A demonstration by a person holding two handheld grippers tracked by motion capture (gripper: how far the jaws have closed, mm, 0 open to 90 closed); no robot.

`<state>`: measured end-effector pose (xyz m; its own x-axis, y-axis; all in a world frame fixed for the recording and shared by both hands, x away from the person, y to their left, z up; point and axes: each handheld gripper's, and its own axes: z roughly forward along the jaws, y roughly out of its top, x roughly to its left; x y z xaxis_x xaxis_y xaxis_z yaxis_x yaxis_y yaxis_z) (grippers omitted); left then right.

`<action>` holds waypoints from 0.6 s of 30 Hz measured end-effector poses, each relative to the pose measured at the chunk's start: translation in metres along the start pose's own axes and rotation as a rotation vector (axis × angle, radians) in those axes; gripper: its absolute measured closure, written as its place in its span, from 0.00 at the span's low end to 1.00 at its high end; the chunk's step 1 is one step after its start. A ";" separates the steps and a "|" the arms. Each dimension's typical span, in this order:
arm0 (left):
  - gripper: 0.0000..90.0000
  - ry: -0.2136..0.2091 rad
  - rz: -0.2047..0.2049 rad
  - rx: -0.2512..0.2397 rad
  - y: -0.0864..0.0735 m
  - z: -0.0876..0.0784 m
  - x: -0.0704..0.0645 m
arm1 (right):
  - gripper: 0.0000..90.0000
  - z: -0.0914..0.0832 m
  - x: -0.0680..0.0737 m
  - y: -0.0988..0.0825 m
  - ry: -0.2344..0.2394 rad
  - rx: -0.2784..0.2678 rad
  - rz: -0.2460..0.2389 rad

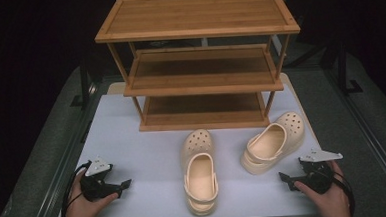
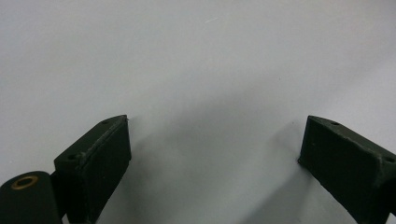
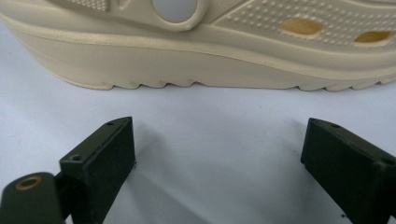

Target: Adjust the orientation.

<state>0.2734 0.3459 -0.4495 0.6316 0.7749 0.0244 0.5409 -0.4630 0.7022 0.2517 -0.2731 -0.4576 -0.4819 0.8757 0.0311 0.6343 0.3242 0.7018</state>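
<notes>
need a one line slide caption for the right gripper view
Open right claw facing the ridged sole of a cream clog on the white table.

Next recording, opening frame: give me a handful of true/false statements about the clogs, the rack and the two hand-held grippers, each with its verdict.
1. Both cream clogs stand on the white table top in front of the rack. True: the left clog and the right clog.
2. One clog sits on the lowest shelf of the wooden rack. False: all three shelves are bare.
3. The right hand-held gripper is open, facing the side of a clog's sole. True.
4. The left hand-held gripper grips a clog. False: its jaws are open over bare table.
5. The clogs point the same way. False: the right one is angled.
</notes>
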 end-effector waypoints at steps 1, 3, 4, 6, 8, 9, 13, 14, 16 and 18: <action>0.09 -0.001 -0.004 -0.002 0.000 0.000 0.000 | 0.10 0.000 0.000 0.000 0.000 0.001 0.000; 0.09 -0.003 -0.010 -0.001 0.000 0.000 0.000 | 0.10 0.000 0.000 0.000 0.002 0.002 0.001; 0.09 -0.003 -0.010 -0.001 0.000 0.000 0.000 | 0.10 0.000 0.000 0.000 0.002 0.002 0.001; 0.09 -0.001 -0.017 -0.002 0.000 0.000 0.000 | 0.10 0.000 0.000 0.000 0.002 0.002 0.001; 0.16 0.001 -0.021 -0.009 0.001 -0.003 0.000 | 0.10 0.000 0.000 0.000 0.003 0.002 0.002; 0.20 -0.012 -0.025 -0.012 0.002 -0.004 0.000 | 0.10 0.000 0.000 0.000 0.003 0.002 0.002; 0.26 -0.052 -0.041 -0.017 0.003 -0.004 -0.003 | 0.10 0.000 0.000 0.000 -0.001 0.000 -0.002; 0.26 -0.057 -0.046 -0.001 0.006 -0.004 -0.006 | 0.10 0.000 0.000 0.000 -0.002 0.001 -0.003; 0.33 -0.088 -0.043 0.006 0.011 -0.004 -0.008 | 0.10 0.000 0.000 0.000 -0.002 0.001 -0.002; 0.37 -0.105 -0.044 -0.005 0.017 -0.004 -0.011 | 0.10 0.000 0.000 0.000 -0.003 -0.001 -0.003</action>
<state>0.2737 0.3314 -0.4351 0.6624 0.7448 -0.0808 0.5664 -0.4274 0.7046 0.2516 -0.2729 -0.4579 -0.4824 0.8755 0.0271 0.6324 0.3268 0.7023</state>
